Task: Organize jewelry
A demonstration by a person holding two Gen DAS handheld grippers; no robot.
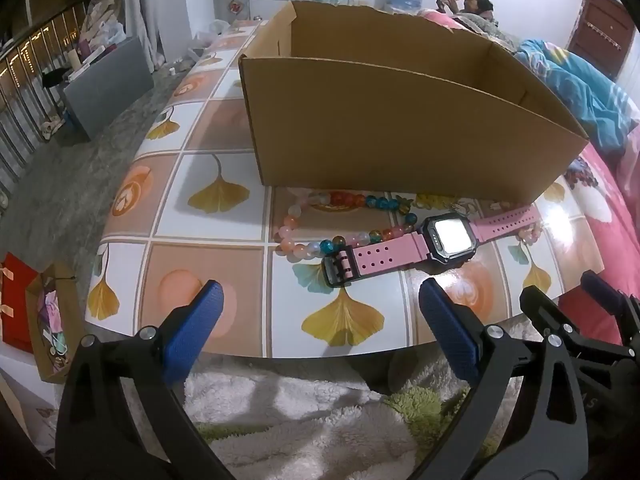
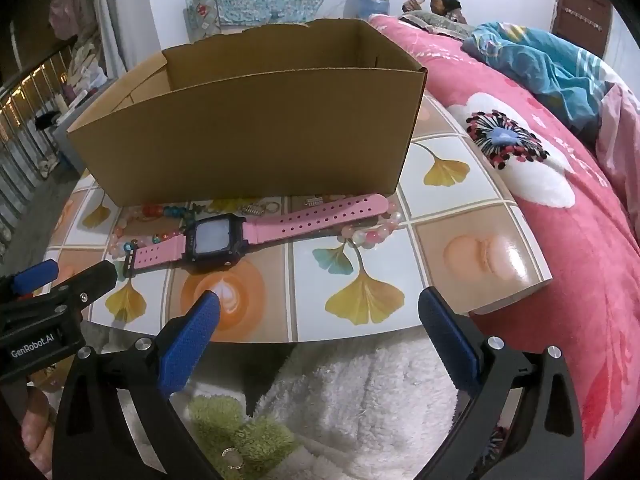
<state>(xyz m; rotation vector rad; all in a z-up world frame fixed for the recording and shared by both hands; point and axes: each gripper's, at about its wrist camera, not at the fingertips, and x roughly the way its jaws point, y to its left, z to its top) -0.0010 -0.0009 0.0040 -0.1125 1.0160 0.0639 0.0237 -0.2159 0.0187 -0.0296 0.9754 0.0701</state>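
Both tongs, left (image 1: pixel 320 300) and right (image 2: pixel 319 308), gape wide, empty, angled downward.

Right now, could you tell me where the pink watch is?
In both views the pink watch lies flat on the table, just before the cardboard box, between two bead bracelets.

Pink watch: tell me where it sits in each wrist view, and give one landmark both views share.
Left wrist view: the pink watch lies right of centre, in front of the cardboard box, across a bead bracelet.
Right wrist view: the pink watch lies left of centre, below the cardboard box.
Shared landmark: the cardboard box behind the watch.
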